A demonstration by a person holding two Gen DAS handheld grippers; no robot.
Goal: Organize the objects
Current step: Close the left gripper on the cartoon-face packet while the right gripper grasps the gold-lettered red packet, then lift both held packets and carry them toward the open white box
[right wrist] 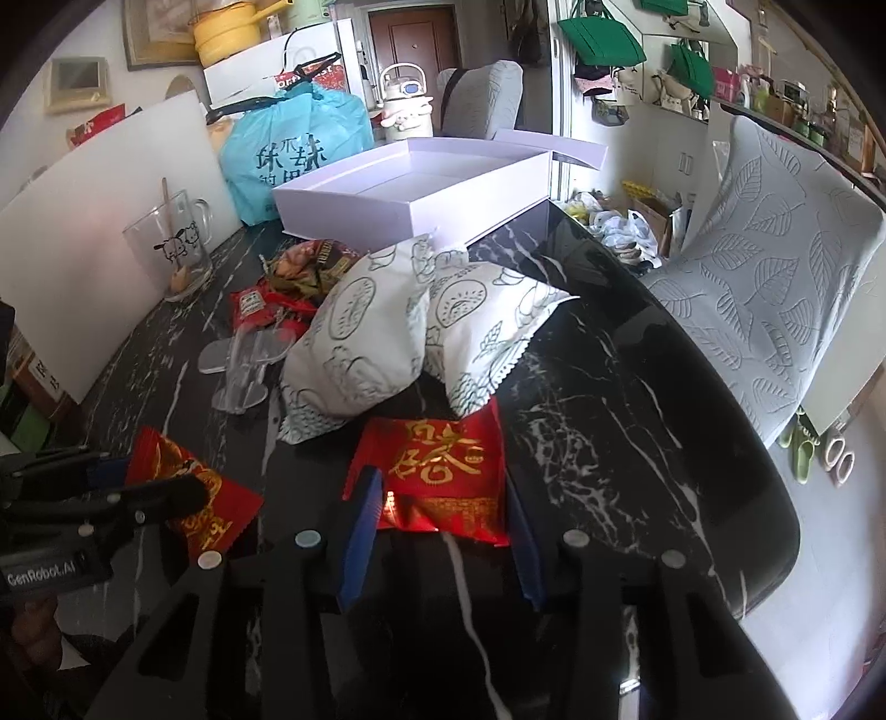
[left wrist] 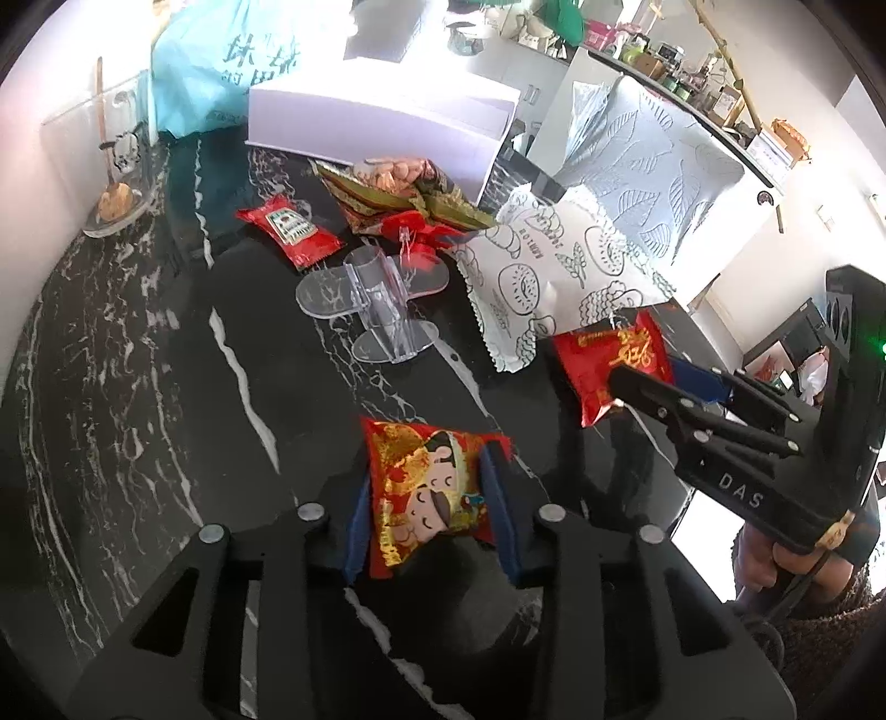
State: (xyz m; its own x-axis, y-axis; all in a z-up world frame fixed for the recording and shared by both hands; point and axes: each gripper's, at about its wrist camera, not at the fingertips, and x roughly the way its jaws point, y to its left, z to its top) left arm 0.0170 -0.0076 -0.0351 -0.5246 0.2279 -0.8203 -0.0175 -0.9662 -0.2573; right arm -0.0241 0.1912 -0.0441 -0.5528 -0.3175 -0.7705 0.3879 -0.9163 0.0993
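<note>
Left gripper [left wrist: 432, 504] fingers pinch a red-gold cartoon snack packet [left wrist: 429, 493] by its sides, at 6 o'clock on the black marble table [left wrist: 138, 387]. Right gripper [right wrist: 437, 523] fingers pinch a red packet with gold character [right wrist: 437, 471], just below two white printed pouches [right wrist: 354, 343] at centre. Clear acrylic stand [left wrist: 371, 299] sits at 12 o'clock from the left packet, ketchup sachet [left wrist: 288, 227] at 11. Open white box [right wrist: 410, 188] at 12 o'clock, far edge. Glass mug [right wrist: 177, 249] at 10.

A black marbled surface [right wrist: 637, 399] fills the middle; a leaf-patterned chair [right wrist: 775, 288] stands at three o'clock, a brown door [right wrist: 415, 39] at twelve, in daylight.
</note>
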